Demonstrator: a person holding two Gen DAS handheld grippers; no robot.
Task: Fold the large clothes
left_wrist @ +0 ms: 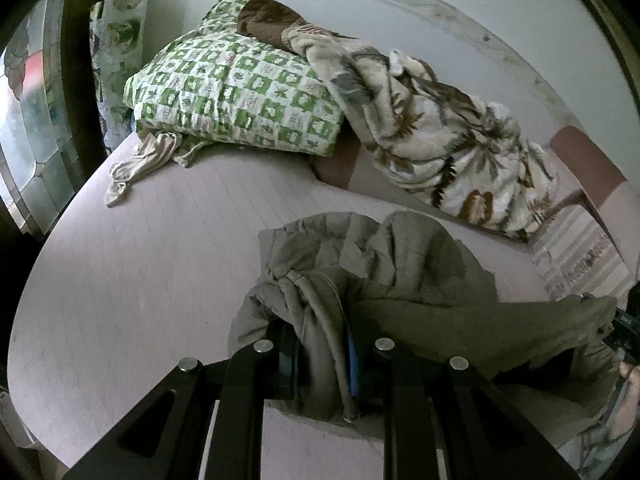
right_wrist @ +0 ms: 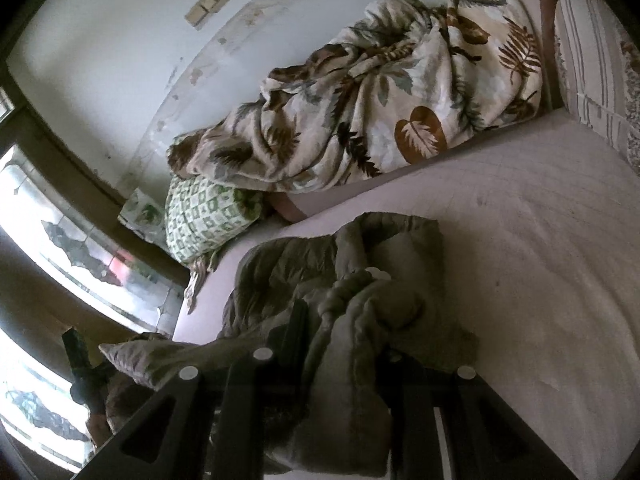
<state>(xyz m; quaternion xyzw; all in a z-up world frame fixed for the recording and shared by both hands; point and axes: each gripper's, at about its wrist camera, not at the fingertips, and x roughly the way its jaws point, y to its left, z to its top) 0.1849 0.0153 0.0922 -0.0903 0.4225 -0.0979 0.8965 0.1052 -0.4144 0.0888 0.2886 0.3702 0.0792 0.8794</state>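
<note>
A: Nearest the lens in the left wrist view is the left gripper [left_wrist: 320, 356], its black fingers closed on a bunched fold of the olive-grey garment [left_wrist: 400, 280]. A blue pad [left_wrist: 352, 364] shows on the inner face of one finger, pressed against the cloth.

B: And the other side?

A: In the right wrist view the right gripper [right_wrist: 344, 344] is also clamped on the same garment [right_wrist: 320, 272]; a thick roll of fabric sits between its dark fingers and spills over them, hiding much of the right-hand finger.

B: Where does the garment lie?

A: On the pale pink bed sheet [left_wrist: 140, 280], crumpled in a heap near the front edge of the mattress. Part is lifted where the two grippers pinch it, and a stretch of cloth runs between them. The rest rests on the sheet.

B: What else is on the bed?

A: A green-and-white checked pillow [left_wrist: 236, 92] at the far end near the window [left_wrist: 28, 120], with a brown cloth [left_wrist: 268, 20] lying on top of it. A small beige rag [left_wrist: 136, 164] lies just beside the pillow's near corner. A cream blanket printed with brown leaves [right_wrist: 380, 112] lies bundled along the wall, touching the pillow at one end. A striped cushion [right_wrist: 592, 60] sits at the other end, well apart from the garment.
</note>
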